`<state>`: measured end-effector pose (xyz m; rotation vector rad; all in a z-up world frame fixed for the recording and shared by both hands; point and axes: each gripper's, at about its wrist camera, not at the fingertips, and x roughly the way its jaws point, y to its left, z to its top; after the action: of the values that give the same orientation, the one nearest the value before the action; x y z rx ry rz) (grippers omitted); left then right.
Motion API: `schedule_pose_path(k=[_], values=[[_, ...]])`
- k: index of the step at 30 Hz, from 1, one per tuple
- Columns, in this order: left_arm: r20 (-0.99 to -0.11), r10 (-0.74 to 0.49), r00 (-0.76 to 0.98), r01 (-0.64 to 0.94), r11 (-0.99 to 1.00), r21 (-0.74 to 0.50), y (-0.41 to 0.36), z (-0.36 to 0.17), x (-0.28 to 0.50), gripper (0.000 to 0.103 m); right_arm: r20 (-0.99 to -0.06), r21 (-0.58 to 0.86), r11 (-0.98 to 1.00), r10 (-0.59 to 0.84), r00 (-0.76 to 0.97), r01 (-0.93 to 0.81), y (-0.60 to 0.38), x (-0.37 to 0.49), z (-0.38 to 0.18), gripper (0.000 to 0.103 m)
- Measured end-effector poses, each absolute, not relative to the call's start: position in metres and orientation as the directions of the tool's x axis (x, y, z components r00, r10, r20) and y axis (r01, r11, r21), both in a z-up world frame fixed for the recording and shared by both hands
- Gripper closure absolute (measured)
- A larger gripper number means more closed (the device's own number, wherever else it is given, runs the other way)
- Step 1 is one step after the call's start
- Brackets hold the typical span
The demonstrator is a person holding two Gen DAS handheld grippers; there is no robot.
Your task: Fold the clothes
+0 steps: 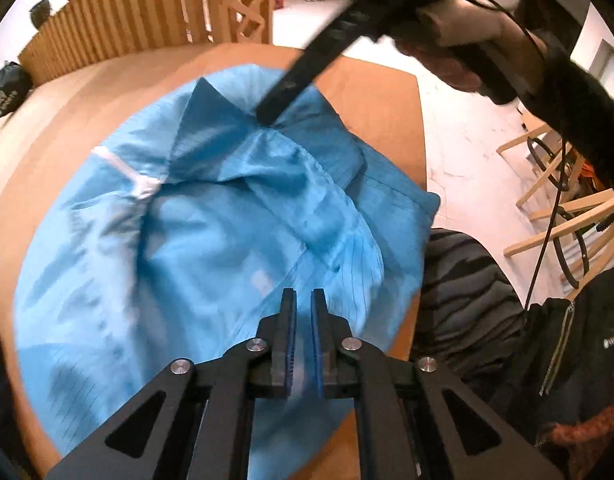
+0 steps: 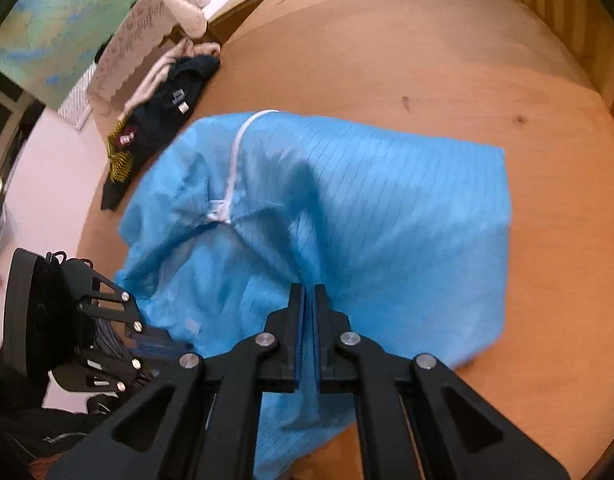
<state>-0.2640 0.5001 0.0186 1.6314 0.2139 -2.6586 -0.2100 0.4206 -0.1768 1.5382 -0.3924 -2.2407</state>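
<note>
A light blue pinstriped garment with a white zipper lies partly folded on the wooden table; it also shows in the right wrist view. My left gripper is shut on the garment's cloth near its front edge. My right gripper is shut on a raised fold of the garment. In the left wrist view the right gripper pinches the cloth by the collar. In the right wrist view the left gripper grips the garment's left edge.
A pile of dark and cream clothes lies at the table's far left edge. A slatted wooden partition stands behind the table. Wooden chairs stand on the right. The person's striped clothing is near the table's edge.
</note>
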Motion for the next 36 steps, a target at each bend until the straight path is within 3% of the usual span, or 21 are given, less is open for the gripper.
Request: schedule_pose_path(k=[2,4,5,6,12,16,19,26,27,29,30,31,36], values=[[-0.883,0.026,-0.468,0.097,-0.992,-0.081,0.496,0.030,-0.248,0.092,-0.821,0.407,-0.899,-0.437,-0.368,0.160,0.418,-0.193,-0.164,0.083],[-0.880,-0.027,-0.474,0.110,-0.994,-0.028,0.496,0.038,-0.236,0.081,-0.817,0.365,-0.916,-0.401,-0.414,0.168,0.406,-0.173,-0.152,0.063],[-0.880,-0.051,-0.472,0.119,-0.993,-0.007,0.494,0.041,-0.227,0.078,-0.809,0.369,-0.908,-0.418,-0.413,0.196,0.399,-0.163,-0.150,0.060],[-0.880,-0.057,-0.472,0.123,-0.992,-0.002,0.492,0.044,-0.222,0.074,-0.800,0.376,-0.899,-0.438,-0.411,0.226,0.391,-0.154,-0.148,0.059],[-0.879,-0.057,-0.474,0.111,-0.994,0.004,0.491,0.053,-0.213,0.074,-0.740,0.548,-0.799,-0.601,-0.301,0.248,0.349,-0.139,-0.161,0.059],[-0.914,-0.066,-0.401,0.035,-0.998,0.057,0.505,0.040,-0.225,0.074,-0.854,0.379,-0.897,-0.434,-0.286,0.227,0.332,-0.140,-0.173,0.059],[-0.942,-0.060,-0.329,-0.084,-0.992,0.093,0.519,0.023,-0.232,0.071,-0.817,0.494,-0.856,-0.516,-0.256,0.151,0.352,-0.140,-0.180,0.059],[-0.967,-0.153,-0.202,-0.088,-0.981,0.174,0.499,-0.002,-0.249,0.068,-0.779,0.557,-0.823,-0.563,-0.274,0.110,0.355,-0.162,-0.194,0.059],[-0.969,-0.131,-0.209,-0.069,-0.986,0.149,0.494,0.000,-0.248,0.072,-0.766,0.576,-0.810,-0.582,-0.272,0.109,0.354,-0.164,-0.196,0.059],[-0.966,-0.103,-0.236,-0.038,-0.993,0.115,0.486,0.006,-0.244,0.078,-0.739,0.615,-0.781,-0.619,-0.267,0.108,0.352,-0.168,-0.202,0.060],[-0.963,-0.095,-0.253,-0.025,-0.994,0.105,0.482,0.009,-0.242,0.079,-0.731,0.618,-0.777,-0.624,-0.278,0.118,0.350,-0.170,-0.202,0.071],[-0.960,-0.098,-0.262,-0.003,-0.995,0.103,0.476,0.011,-0.240,0.080,-0.720,0.627,-0.768,-0.635,-0.280,0.130,0.348,-0.173,-0.202,0.094],[-0.940,-0.086,-0.329,0.110,-0.993,0.053,0.448,0.020,-0.223,0.081,-0.610,0.668,-0.715,-0.685,-0.398,0.206,0.350,-0.176,-0.179,0.097]])
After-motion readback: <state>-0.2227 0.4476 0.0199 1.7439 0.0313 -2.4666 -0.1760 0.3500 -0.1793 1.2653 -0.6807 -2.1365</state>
